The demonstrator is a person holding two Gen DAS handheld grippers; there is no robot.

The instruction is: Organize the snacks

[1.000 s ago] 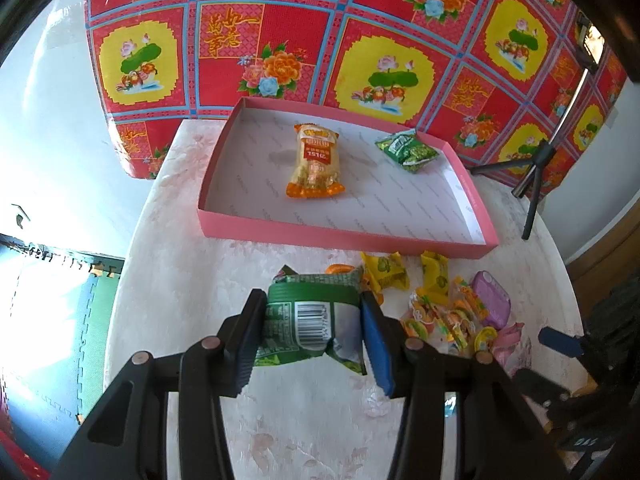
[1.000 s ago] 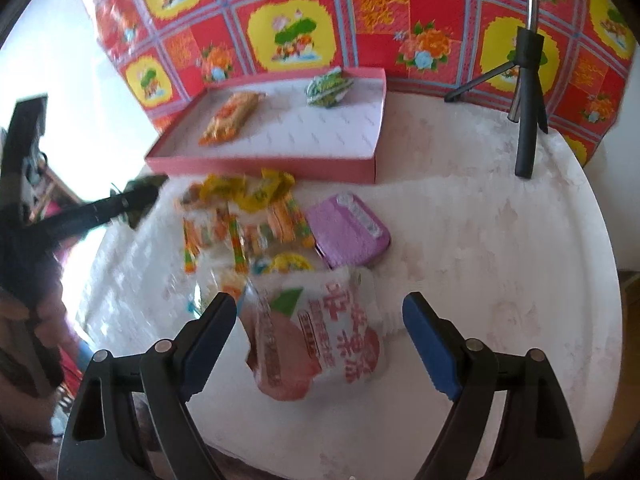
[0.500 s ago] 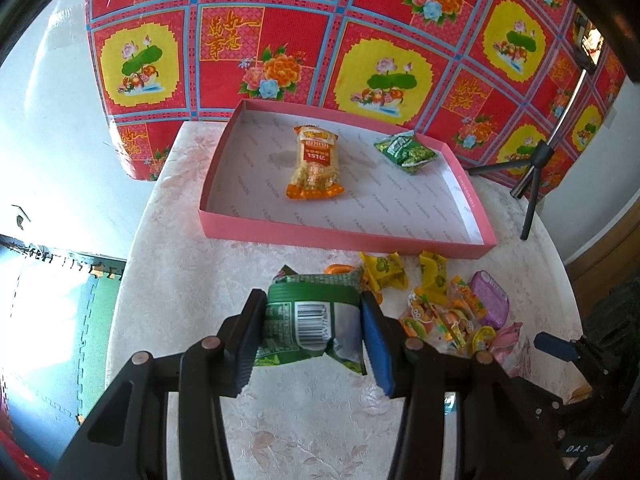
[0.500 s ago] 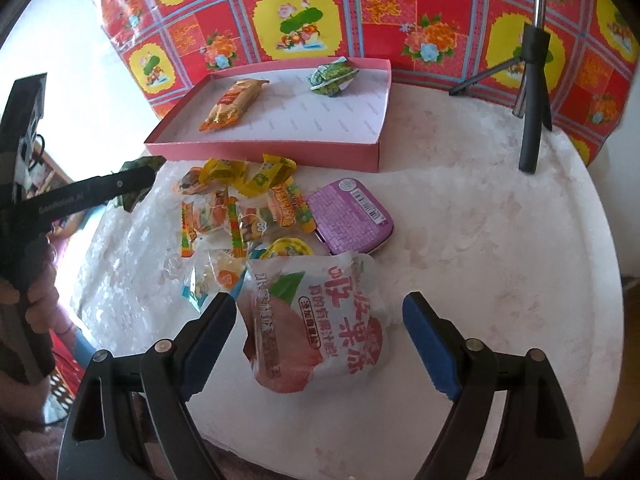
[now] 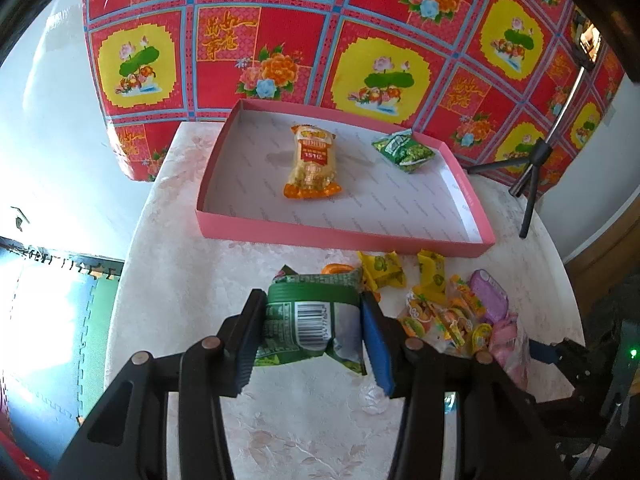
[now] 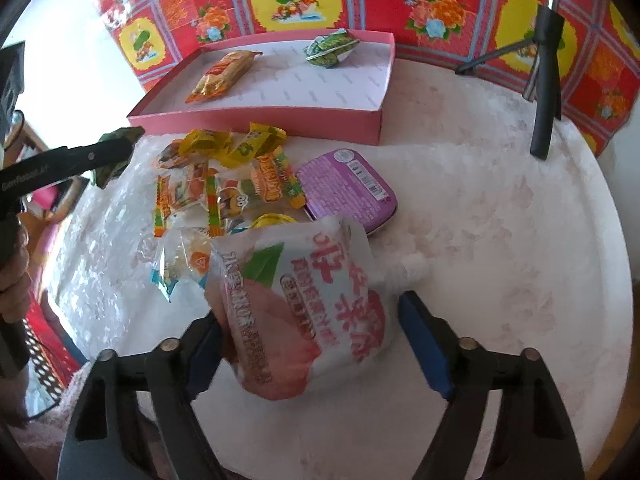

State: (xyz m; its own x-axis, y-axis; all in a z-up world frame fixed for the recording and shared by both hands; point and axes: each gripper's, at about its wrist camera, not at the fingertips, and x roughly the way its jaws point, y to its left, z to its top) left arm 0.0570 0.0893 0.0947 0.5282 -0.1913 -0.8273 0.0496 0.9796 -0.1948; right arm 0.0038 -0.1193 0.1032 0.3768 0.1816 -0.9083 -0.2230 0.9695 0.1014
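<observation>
The round table (image 5: 192,240) under its pale floral cover fills both views, with a red, yellow and blue patterned cloth (image 5: 280,40) hanging behind it at 12 o'clock. On the far part of the table lies a shallow pink tray (image 5: 344,236) with a white floor. Inside it, an orange-and-yellow snack packet (image 5: 312,164) lies near the middle, and a small green pea packet (image 5: 402,152) sits toward the tray's 1 o'clock corner, well apart from the first. A black tripod (image 6: 544,80) stands on the table at 2 o'clock of the tray in the right wrist view.

In front of the tray's near wall lies a heap of loose snacks (image 6: 224,184), yellow and orange wrappers overlapping one another, with a purple flat box (image 6: 346,186) touching the heap at its 3 o'clock side.

The right gripper (image 6: 308,332) has its jaws closing around a white-and-pink drink pouch (image 6: 304,312) that lies at 6 o'clock of the heap. The left pad touches the pouch's edge; the right pad stands just beside it with a gap showing.

The left gripper (image 5: 314,340) pinches a green snack bag (image 5: 312,316), barcode side up, between both pads, above the table at 9 o'clock of the heap.
</observation>
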